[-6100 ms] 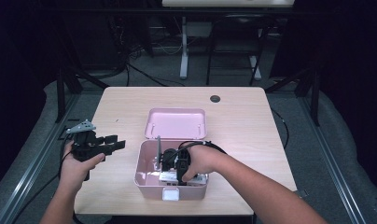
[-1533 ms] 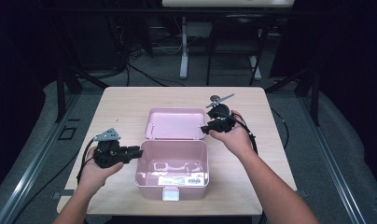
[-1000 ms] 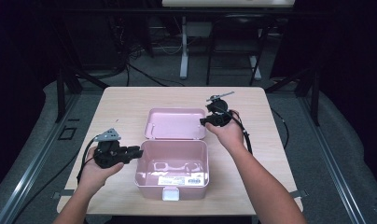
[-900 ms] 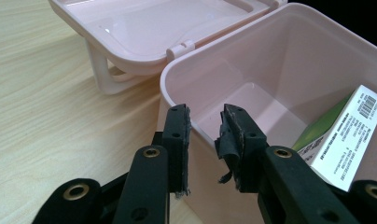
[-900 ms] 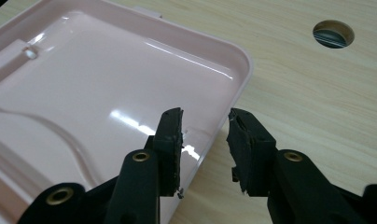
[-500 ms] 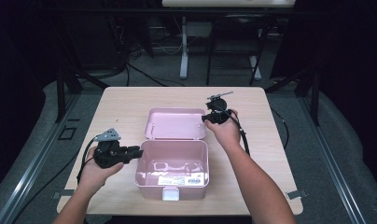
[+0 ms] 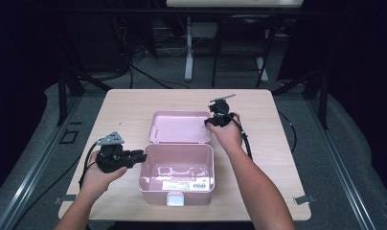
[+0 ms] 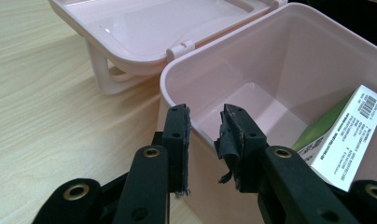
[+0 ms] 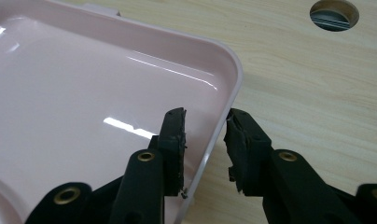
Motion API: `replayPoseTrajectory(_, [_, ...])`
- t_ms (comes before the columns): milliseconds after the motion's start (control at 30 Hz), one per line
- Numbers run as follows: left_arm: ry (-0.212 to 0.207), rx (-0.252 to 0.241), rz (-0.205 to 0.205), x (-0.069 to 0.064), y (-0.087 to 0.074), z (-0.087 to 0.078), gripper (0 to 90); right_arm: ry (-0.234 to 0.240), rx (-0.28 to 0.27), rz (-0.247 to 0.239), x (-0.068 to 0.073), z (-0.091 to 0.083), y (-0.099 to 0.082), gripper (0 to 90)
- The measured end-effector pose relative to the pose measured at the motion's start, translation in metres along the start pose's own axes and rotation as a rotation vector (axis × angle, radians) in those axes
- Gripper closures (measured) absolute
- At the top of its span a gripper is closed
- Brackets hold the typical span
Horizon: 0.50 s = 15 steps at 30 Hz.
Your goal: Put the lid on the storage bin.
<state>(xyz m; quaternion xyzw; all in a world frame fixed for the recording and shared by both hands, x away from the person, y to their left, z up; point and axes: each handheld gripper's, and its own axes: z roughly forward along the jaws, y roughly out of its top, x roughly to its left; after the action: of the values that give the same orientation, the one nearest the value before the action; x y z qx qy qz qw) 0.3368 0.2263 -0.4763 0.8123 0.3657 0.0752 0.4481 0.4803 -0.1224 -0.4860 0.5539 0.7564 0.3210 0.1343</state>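
Your pink box (image 7: 177,172) sits near the front edge of the desk (image 7: 278,143), about midway along it, with its lid (image 7: 179,127) swung fully open and lying flat behind it toward the far edge, inner face up. Inside the box, a small carton with a barcode (image 8: 347,137) rests against a wall.

Your left hand-held gripper (image 7: 134,156) is at the box's left wall. In the left gripper view (image 8: 203,135), its jaws straddle the rim, one outside and one inside. They're partly open; I can't tell whether the pads press on the wall.

Your right hand-held gripper (image 7: 211,121) is at the lid's right far corner. In the right gripper view (image 9: 203,140), the lid's edge runs between the jaws, with a clear gap on the outer side. These jaws have just been closing and reopening slightly, and they have no firm hold on the lid.
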Motion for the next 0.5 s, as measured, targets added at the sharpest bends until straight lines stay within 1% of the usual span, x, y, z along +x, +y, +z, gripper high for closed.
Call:
replayPoseTrajectory(100, [-0.001,0.001,0.002,0.0000,0.0001,-0.0002,71.5,-0.009,0.002,-0.002,0.0007,0.0037,0.0003,67.5])
replayPoseTrajectory(267, [0.000,-0.001,0.003,0.0001,-0.0001,0.0000,71.5,-0.012,-0.003,0.033,-0.0007,0.0049,0.0016,70.6])
replayPoseTrajectory(367, [0.000,0.002,0.002,0.0000,0.0002,-0.0002,71.6,-0.030,-0.003,0.045,-0.0004,0.0053,0.0018,74.3])
replayPoseTrajectory(500, [0.000,0.003,0.002,-0.0001,0.0002,-0.0002,71.5,-0.036,-0.006,0.056,0.0001,0.0045,0.0022,75.5])
